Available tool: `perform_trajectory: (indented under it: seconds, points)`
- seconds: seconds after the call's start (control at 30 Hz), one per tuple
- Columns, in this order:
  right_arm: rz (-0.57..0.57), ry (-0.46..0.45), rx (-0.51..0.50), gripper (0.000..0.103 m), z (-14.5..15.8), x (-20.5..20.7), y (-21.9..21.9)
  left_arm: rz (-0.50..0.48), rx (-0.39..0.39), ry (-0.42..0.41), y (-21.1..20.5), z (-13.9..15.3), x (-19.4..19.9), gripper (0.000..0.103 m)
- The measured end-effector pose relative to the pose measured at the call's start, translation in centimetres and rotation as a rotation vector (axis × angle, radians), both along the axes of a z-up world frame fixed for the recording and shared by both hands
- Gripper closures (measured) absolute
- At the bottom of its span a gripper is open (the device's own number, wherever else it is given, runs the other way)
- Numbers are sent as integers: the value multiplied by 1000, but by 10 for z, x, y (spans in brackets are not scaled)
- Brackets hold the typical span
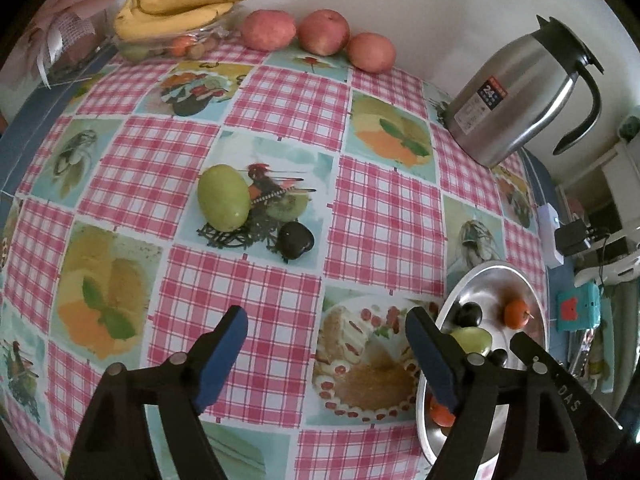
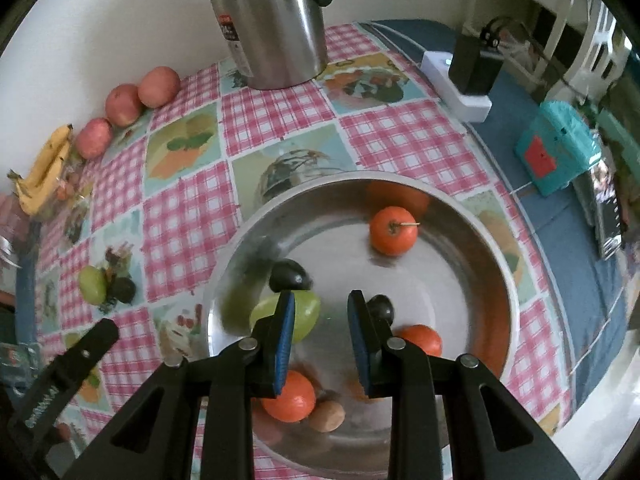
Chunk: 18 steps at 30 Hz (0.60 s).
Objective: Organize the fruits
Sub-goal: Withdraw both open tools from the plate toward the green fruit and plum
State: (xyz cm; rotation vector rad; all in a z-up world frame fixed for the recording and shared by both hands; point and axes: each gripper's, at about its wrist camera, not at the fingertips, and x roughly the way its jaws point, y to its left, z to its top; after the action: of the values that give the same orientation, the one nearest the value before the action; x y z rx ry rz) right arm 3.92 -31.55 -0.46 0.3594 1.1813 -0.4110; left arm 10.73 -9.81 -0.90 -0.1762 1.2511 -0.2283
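A green fruit point(image 1: 224, 198) and a dark plum point(image 1: 295, 241) lie on the checked tablecloth, well ahead of my left gripper point(image 1: 326, 316). That gripper is open wide over bare cloth with nothing between its pads. To its right stands a steel bowl point(image 2: 440, 280) holding several fruits: orange ones point(image 2: 393, 231), a green one point(image 2: 306, 312) and dark plums point(image 2: 290, 276). My right gripper point(image 2: 320, 296) hangs over the bowl, its jaws drawn in to a narrow gap with nothing between them.
A steel thermos jug point(image 1: 520, 92) stands at the back right. Three red apples point(image 1: 324, 32) and a bunch of bananas point(image 1: 180, 8) line the wall. A white power strip point(image 2: 456, 80) and a teal box point(image 2: 556, 152) lie beyond the bowl on blue cloth.
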Motion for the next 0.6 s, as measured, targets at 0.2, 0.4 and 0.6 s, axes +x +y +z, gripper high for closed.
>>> perform_trajectory:
  seconds: [0.2,0.4,0.6]
  points:
    - [22,-74,100,75,1,-3,-1,-5,3,-2,-2,1,0,18]
    - [20,-62,49,39,0,-2,0,-3,2,0,-1,0,0,17]
    - [9,-65,37,28,-1,-4,-1,-3,2,0,-1,1,0,17]
